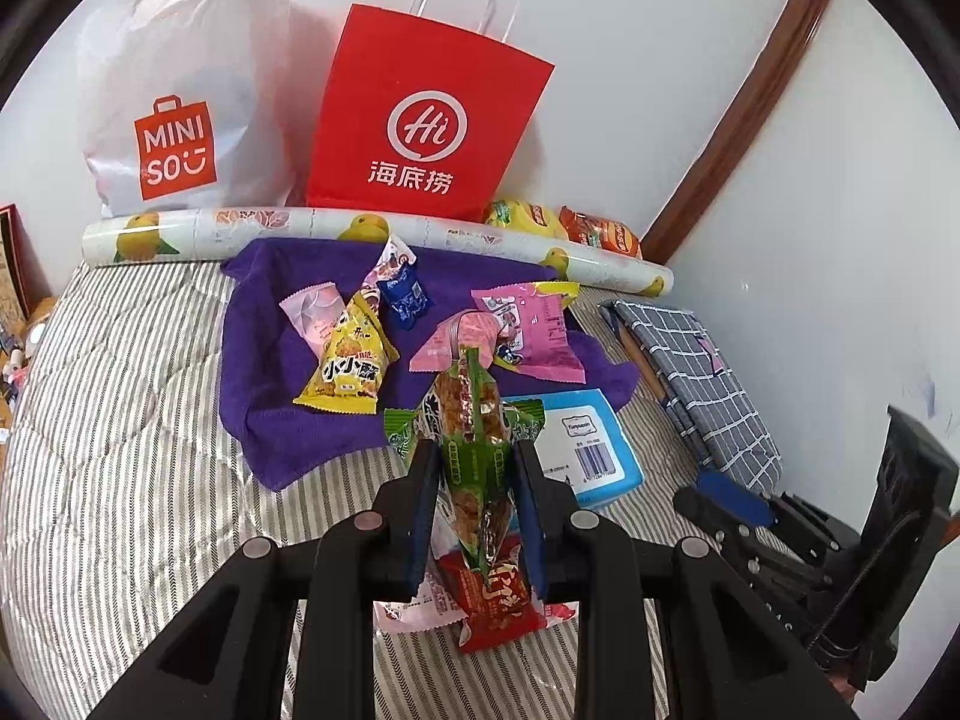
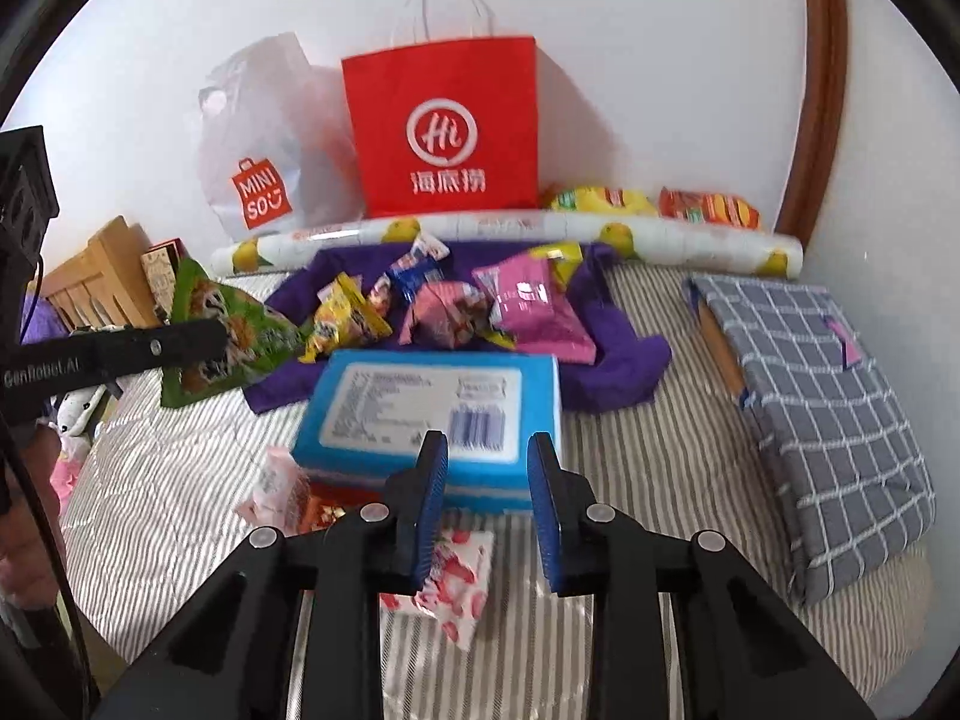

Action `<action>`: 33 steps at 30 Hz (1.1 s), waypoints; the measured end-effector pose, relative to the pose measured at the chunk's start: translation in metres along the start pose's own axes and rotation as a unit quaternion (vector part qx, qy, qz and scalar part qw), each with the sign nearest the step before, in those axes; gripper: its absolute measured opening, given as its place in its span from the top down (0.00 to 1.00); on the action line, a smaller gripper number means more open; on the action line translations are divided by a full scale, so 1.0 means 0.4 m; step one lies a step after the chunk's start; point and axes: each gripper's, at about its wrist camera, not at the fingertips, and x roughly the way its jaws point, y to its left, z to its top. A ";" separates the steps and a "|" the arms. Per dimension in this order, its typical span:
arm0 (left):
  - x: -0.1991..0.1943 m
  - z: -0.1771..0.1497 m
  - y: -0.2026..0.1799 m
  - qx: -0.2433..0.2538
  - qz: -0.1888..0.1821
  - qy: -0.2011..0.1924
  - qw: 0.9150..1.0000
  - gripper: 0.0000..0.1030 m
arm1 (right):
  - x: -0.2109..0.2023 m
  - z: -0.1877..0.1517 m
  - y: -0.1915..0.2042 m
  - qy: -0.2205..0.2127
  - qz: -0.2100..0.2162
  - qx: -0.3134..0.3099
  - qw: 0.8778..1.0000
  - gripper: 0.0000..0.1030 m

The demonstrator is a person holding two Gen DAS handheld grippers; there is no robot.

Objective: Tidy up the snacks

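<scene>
Snack packets on towel on bed; box in front; roll behind, bags behind roll.

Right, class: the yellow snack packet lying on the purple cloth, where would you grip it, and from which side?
Take the yellow snack packet by the flat crimped seal at its narrow far end, coming from above, jaws across the seal. Its puffed body would likely slip or crush, and a blue packet crowds its right.

Bright, even indoor light; fisheye bending and dark corners; right view slightly blurred.
</scene>
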 end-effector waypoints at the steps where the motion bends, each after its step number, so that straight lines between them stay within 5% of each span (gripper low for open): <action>1: 0.000 -0.001 0.000 0.000 0.000 0.000 1.000 0.77 | 0.002 -0.011 -0.008 0.004 0.002 0.003 1.000 0.68; 9: 0.002 -0.012 -0.004 0.001 -0.001 0.003 1.000 0.77 | 0.063 -0.099 -0.002 0.058 0.048 0.019 0.997 0.45; 17: 0.012 -0.025 0.023 -0.003 0.012 0.011 1.000 0.77 | 0.169 -0.144 0.013 0.112 0.073 0.056 0.989 0.45; 21: 0.018 -0.025 0.036 -0.009 0.013 0.015 1.000 0.77 | 0.185 -0.149 0.035 0.101 0.072 0.056 0.991 0.35; 29: 0.023 -0.029 0.045 -0.014 0.012 0.020 1.000 0.77 | 0.205 -0.164 0.120 0.080 -0.020 -0.037 0.996 0.43; 33: 0.015 -0.032 0.047 -0.014 0.012 0.019 1.000 0.77 | 0.195 -0.172 0.123 0.070 -0.009 -0.052 0.996 0.51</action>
